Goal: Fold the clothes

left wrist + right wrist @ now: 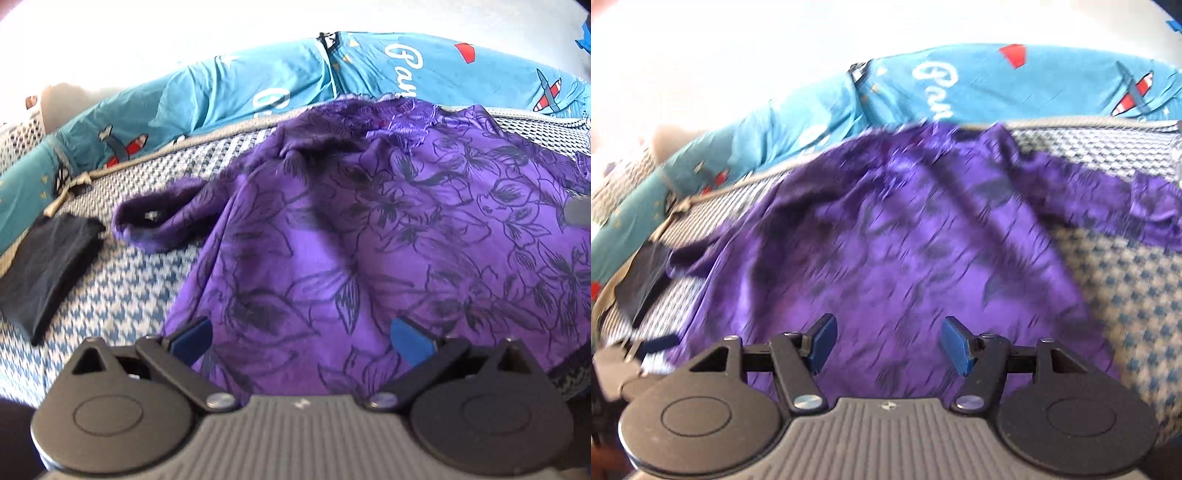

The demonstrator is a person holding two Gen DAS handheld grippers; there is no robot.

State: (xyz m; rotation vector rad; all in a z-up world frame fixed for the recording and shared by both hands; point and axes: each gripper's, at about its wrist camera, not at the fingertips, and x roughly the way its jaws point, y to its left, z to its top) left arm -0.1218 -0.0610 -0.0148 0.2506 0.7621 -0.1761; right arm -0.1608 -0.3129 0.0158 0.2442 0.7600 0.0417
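A purple garment with a dark flower print [369, 229] lies spread on the checked blue-and-white bed cover [122, 295]. Its lace neckline points away from me and one sleeve trails to the left. My left gripper [301, 339] is open, its blue pads wide apart just above the garment's near hem. In the right wrist view the same garment [894, 240] is blurred by motion. My right gripper [888, 345] is open over the garment's near part, holding nothing.
A folded dark cloth [48, 266] lies on the bed at the left. A blue cartoon-print sheet [258, 81] runs along the far edge of the bed. The checked cover [1126, 277] shows bare at the right of the garment.
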